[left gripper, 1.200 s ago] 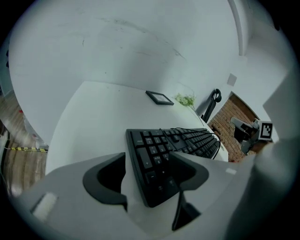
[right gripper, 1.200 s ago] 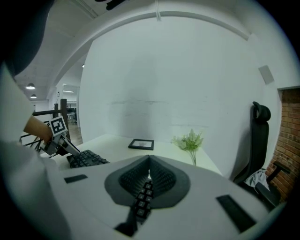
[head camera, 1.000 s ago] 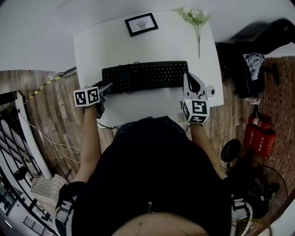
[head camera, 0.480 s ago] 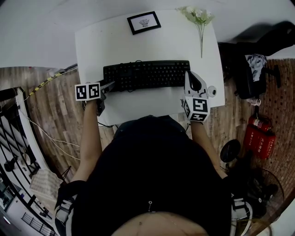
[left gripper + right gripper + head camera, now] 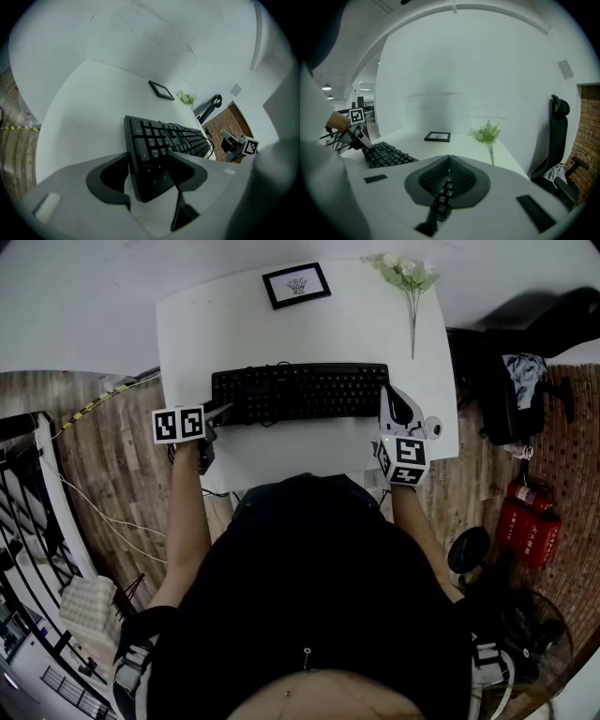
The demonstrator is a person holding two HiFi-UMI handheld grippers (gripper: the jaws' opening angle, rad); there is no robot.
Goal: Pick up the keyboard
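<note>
Grasp step: the black full-size plastic keyboard (image 5: 300, 392) lies flat on the white table (image 5: 281, 324). The left gripper (image 5: 150, 171) straddles its left end, jaws just closing but not clamped. The right gripper (image 5: 449, 161) has its jaws together over the right end; next, finish the left clamp and lift level.

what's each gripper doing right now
left gripper: open, jaws just been closing round the left end of the keyboard, not clamped on it
right gripper: shut on the keyboard's right end
</note>
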